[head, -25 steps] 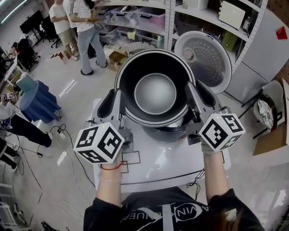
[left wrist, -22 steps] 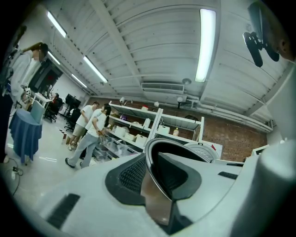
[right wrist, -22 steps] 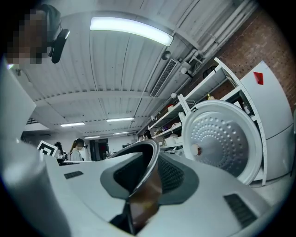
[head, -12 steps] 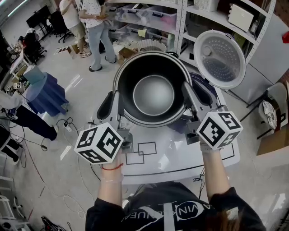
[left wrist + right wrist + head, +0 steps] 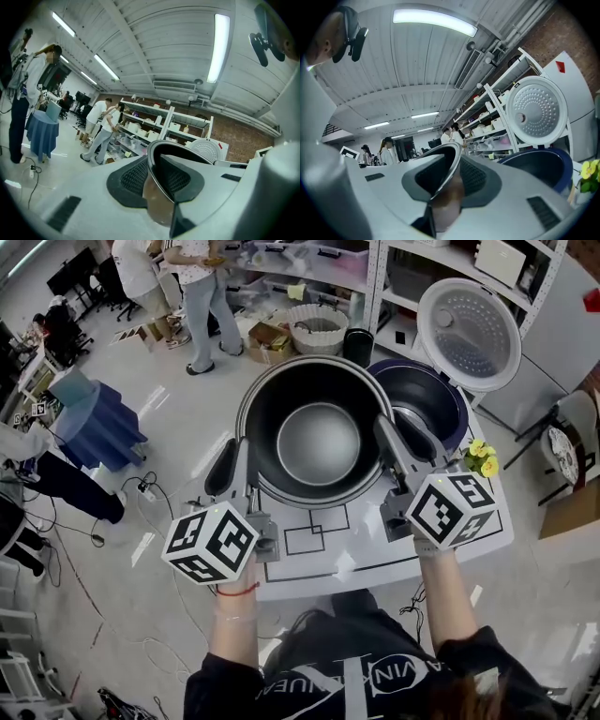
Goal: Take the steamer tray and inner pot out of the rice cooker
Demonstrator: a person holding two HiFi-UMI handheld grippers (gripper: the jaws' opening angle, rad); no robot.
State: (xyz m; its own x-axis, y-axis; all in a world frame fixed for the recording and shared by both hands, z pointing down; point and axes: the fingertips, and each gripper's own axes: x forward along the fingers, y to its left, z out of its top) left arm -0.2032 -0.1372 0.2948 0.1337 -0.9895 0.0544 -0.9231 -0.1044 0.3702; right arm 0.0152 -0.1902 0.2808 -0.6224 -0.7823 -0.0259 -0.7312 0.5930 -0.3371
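Observation:
The dark inner pot (image 5: pixel 319 442) with its grey bottom hangs over the white table (image 5: pixel 375 554), held by its rim on two sides. My left gripper (image 5: pixel 234 454) is shut on the rim's left side and my right gripper (image 5: pixel 394 435) is shut on the rim's right side. In the left gripper view the thin rim (image 5: pixel 154 157) runs between the meshed pads (image 5: pixel 136 176). The right gripper view shows the same rim (image 5: pixel 446 171) pinched between the pads (image 5: pixel 476 176). The blue rice cooker (image 5: pixel 427 399) stands empty behind and to the right, its lid (image 5: pixel 469 332) raised.
Yellow flowers (image 5: pixel 481 458) stand at the table's right edge by the cooker (image 5: pixel 539 166). Shelving (image 5: pixel 412 277) lines the back. A white basket (image 5: pixel 319 329) and boxes lie on the floor; people (image 5: pixel 202 296) stand at the back left. A blue-draped table (image 5: pixel 89 423) stands left.
Both grippers have carried the pot off the cooker, towards the left and the near side and a little down. The cooker's empty body now shows at the right.

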